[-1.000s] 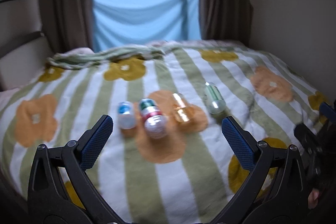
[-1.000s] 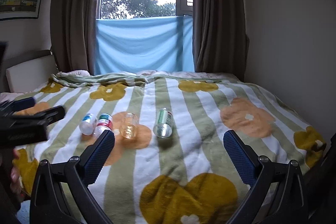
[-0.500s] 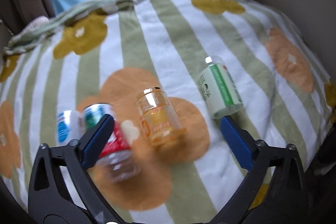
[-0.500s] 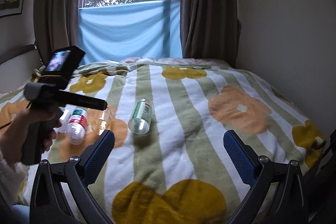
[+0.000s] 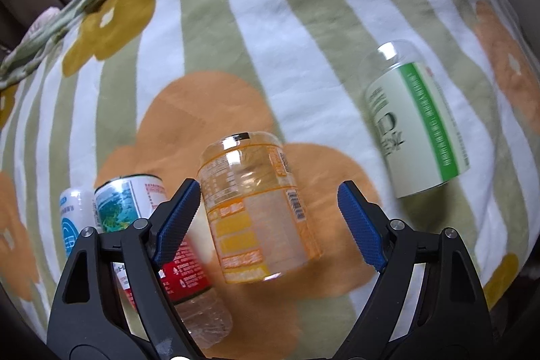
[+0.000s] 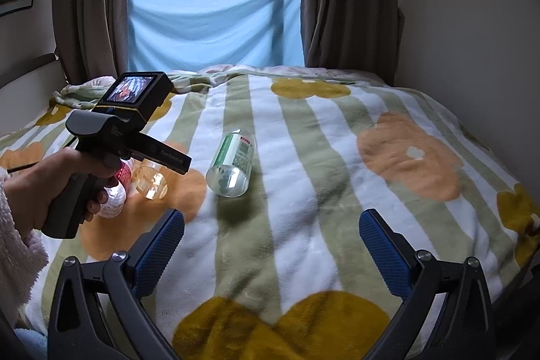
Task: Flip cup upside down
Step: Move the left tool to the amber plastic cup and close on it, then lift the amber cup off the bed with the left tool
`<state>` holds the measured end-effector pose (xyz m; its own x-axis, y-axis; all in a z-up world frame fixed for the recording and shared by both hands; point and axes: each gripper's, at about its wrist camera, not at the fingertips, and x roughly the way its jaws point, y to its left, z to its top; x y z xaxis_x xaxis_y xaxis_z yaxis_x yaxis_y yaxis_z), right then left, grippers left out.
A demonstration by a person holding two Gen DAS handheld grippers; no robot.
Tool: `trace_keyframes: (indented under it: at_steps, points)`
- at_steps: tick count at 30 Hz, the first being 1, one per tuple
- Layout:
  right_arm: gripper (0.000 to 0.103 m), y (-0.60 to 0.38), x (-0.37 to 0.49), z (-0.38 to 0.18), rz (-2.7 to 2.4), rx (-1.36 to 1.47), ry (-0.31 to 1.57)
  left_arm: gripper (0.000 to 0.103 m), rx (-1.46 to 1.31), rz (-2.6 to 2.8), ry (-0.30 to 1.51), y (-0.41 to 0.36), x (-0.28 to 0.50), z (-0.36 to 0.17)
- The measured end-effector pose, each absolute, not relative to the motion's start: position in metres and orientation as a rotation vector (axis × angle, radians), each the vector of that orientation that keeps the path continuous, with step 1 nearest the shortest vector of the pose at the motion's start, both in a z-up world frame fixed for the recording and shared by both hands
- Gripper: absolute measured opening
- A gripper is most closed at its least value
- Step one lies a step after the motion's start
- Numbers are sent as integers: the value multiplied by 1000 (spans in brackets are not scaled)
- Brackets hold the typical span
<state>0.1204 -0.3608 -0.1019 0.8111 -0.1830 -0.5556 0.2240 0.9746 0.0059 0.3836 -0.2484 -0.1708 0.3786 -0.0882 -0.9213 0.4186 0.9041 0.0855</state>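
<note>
Seemingly light and thin-walled, the clear orange-labelled cup [image 5: 256, 208] lies on its side at lower centre of the left wrist view, on the soft striped blanket [image 5: 303, 32]; it looks slick and easy to crush, so a gentle hold across its mid-body seems best. The left gripper [image 5: 270, 218] is spread wide around it, not touching. The right gripper [image 6: 270, 245] hangs released over bare blanket. The cup's print is too blurred to read; the left gripper's handle reads "GenRobot.AI". A green-striped cup [image 5: 418, 123] lies at right.
</note>
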Motion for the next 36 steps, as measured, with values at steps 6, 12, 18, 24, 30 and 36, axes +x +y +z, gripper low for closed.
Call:
trace_keyframes:
  at_steps: [6,12,18,24,30,36]
  points:
    - [103,-357,124,-105,-203,80,586,66,328,-324,1190,-236,394,-180]
    - [103,-356,127,-106,-201,83,586,58,330,-343,1209,-232,397,-183]
    - [103,-354,127,-104,-196,85,584,58,290,-405,1180,-228,380,-158]
    - [103,-347,117,-87,-171,87,571,58,273,-536,1127,-207,310,-113]
    - [103,-336,104,-77,-119,116,613,58,295,-482,1138,-165,252,-127]
    - [103,-314,97,-87,-70,113,674,58,298,-448,1165,-143,238,-164]
